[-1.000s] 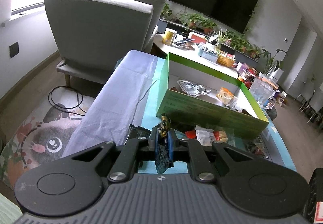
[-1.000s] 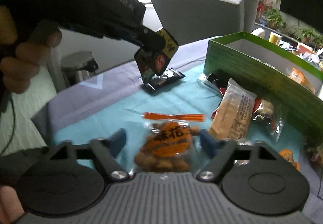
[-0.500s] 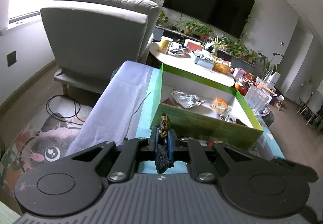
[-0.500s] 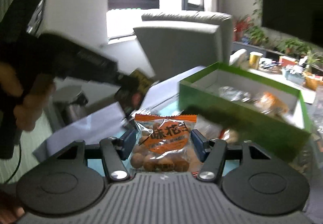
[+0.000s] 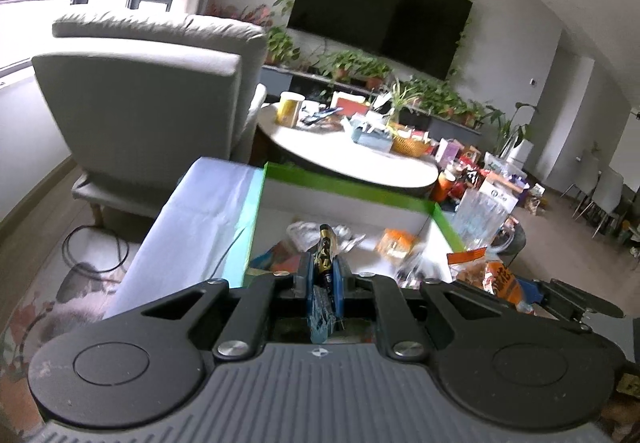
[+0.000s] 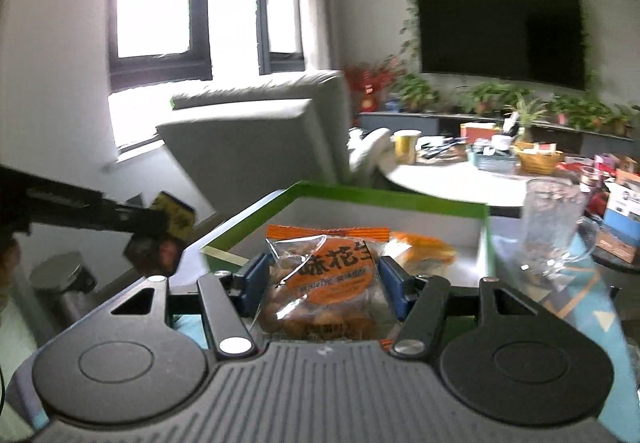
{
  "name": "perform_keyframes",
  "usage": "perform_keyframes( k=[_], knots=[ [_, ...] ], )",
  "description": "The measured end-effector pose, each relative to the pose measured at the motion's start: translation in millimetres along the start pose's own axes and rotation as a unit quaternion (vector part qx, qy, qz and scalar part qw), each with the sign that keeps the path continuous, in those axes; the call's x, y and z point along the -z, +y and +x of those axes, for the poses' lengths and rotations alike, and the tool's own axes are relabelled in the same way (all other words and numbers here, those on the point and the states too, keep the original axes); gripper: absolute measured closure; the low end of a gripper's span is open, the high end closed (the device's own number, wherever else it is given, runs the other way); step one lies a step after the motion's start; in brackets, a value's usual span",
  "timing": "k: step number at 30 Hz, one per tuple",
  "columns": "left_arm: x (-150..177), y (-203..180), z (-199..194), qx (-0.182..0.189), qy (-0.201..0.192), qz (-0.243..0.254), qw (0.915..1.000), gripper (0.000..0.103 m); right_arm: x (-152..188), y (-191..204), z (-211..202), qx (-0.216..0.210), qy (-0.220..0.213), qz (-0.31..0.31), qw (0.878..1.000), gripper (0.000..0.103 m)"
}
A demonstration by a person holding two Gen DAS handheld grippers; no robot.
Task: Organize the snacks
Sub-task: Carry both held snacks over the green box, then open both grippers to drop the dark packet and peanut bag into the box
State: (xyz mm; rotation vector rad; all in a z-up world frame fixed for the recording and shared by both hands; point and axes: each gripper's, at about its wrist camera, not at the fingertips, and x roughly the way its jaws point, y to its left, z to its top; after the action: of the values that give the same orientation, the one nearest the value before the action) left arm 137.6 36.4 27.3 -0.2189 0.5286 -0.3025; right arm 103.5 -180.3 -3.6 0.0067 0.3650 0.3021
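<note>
left gripper (image 5: 323, 275): my jaws are pinched almost shut on a thin dark packet (image 5: 325, 251), gripped edge-on, its top poking up above the pads.
right gripper (image 6: 322, 283): closed part-way around a clear bag of nuts with an orange label (image 6: 322, 279), both blue pads pressing its sides.
green box (image 6: 384, 199): open-topped on the desk, right ahead of both grippers; a few snacks already lie inside, among them an orange packet (image 6: 424, 249).
risk, packet: I hold only a narrow strip of it; a quick swing over the box wall could let it slide out and land on the desk outside.
risk, bag: it is soft and bulging, so the nuts could shift and the bag sag out of my pads before it is over the box.
risk, crowding: my two grippers are near each other at one box; releasing together, one could knock the other's snack.
risk, glass (image 6: 554, 219): it stands just beside the box's right wall; a wide sweep of my right gripper could tip it.
</note>
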Motion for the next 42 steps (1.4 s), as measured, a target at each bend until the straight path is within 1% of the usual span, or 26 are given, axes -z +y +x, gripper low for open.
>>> perform_keyframes(
  k=[3, 5, 9, 13, 19, 23, 27, 31, 33, 37, 39, 41, 42],
  knots=[
    [-8.9, -6.7, 12.8, 0.005, -0.002, 0.0, 1.0, 0.094, -4.7, -13.8, 5.6, 0.019, -0.012, 0.014, 1.0, 0.055],
    [-14.6, -10.6, 22.3, 0.006, -0.004, 0.004, 1.0, 0.094, -7.2, -21.4, 11.9, 0.025, -0.015, 0.022, 0.999, 0.055],
    [-25.3, -15.5, 42.3, 0.001, -0.006, 0.008, 0.9999, 0.094, -9.4, -32.1, 29.5, 0.03, -0.007, 0.032, 0.999, 0.055],
    [-32.2, -14.2, 66.2, -0.003, 0.002, 0.004, 1.0, 0.094, -9.8, -39.7, 42.5, 0.032, 0.004, 0.044, 0.998, 0.055],
    [-32.0, -8.7, 98.3, -0.009, 0.026, -0.003, 0.9996, 0.094, -10.4, -47.0, 62.9, 0.033, 0.02, 0.055, 0.998, 0.055],
    [-32.0, -4.8, 113.5, -0.013, 0.036, -0.007, 0.9992, 0.094, -10.4, -49.5, 75.2, 0.034, 0.031, 0.054, 0.997, 0.055],
    [-33.2, -1.6, 127.5, -0.014, 0.043, -0.01, 0.9989, 0.094, -6.8, -52.0, 82.4, 0.037, 0.042, 0.053, 0.997, 0.055],
    [-27.8, -1.4, 141.6, -0.023, 0.055, -0.004, 0.9982, 0.093, 0.2, -55.3, 86.3, 0.041, 0.055, 0.056, 0.996, 0.055],
    [-21.5, -2.5, 146.7, -0.028, 0.067, 0.002, 0.9974, 0.089, 3.8, -56.5, 87.6, 0.044, 0.063, 0.059, 0.995, 0.055],
    [-8.7, -3.5, 150.4, -0.039, 0.09, 0.009, 0.9951, 0.085, 7.7, -52.1, 84.6, 0.056, 0.065, 0.039, 0.996, 0.055],
    [-3.4, -4.9, 149.8, -0.041, 0.104, 0.018, 0.9936, 0.075, 9.4, -51.9, 82.6, 0.059, 0.067, 0.039, 0.995, 0.055],
    [0.7, -4.5, 145.5, -0.049, 0.108, 0.024, 0.9927, 0.073, 11.5, -50.6, 78.8, 0.065, 0.066, 0.034, 0.995, 0.055],
    [2.5, -4.5, 141.5, -0.047, 0.102, 0.03, 0.9932, 0.073, 12.5, -49.8, 77.4, 0.065, 0.066, 0.031, 0.995, 0.055]
  ],
)
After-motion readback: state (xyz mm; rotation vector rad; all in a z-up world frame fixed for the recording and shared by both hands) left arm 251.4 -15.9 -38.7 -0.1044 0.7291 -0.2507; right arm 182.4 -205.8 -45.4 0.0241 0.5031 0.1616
